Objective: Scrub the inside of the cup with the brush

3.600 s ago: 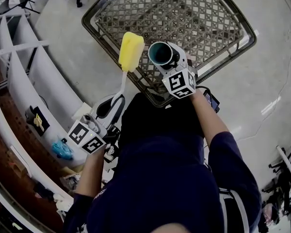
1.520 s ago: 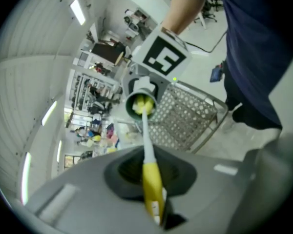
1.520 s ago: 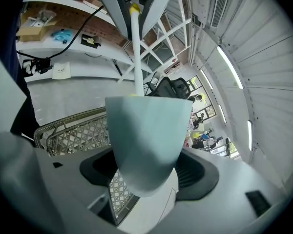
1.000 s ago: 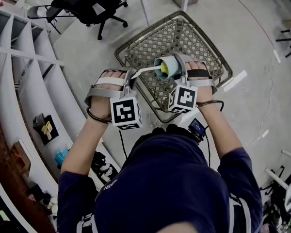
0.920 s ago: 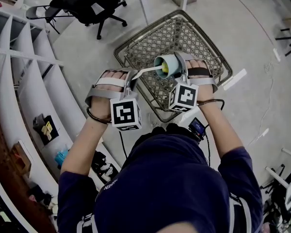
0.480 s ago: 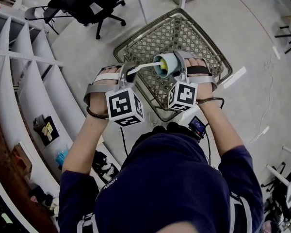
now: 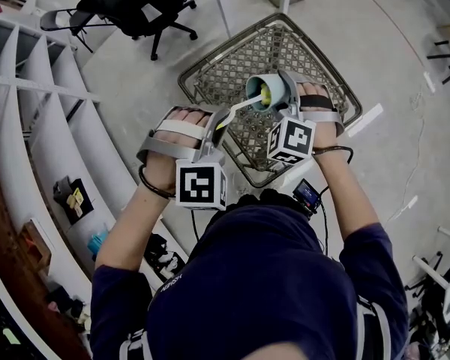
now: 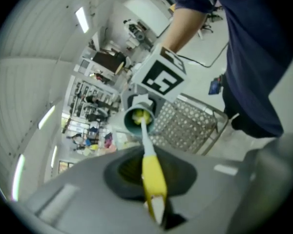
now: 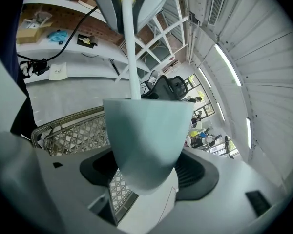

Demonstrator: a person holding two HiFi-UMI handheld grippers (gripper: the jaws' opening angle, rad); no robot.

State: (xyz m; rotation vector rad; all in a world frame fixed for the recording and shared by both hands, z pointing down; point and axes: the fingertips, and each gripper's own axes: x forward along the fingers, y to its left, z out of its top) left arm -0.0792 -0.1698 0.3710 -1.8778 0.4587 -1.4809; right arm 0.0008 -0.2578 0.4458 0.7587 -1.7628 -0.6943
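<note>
Yellow-handled brush [image 8: 150, 172], clamped by the left gripper [image 7: 219, 122], is sunk in the cup [image 9: 146, 135] gripped ahead by the right gripper [image 7: 287, 96]; firm wall contact is needed.

From the head, the left claw [image 7: 219, 120] and right claw [image 7: 286, 93] are viewed steeply downward. Each claw camera is aimed closely along its jaws toward the other claw; cup [image 7: 274, 87] and brush [image 7: 240, 106] are shared.

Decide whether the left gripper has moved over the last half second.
Yes. The left gripper has shifted down and slightly right in the head view, toward the person, judged against the grey wire mesh basket.
</note>
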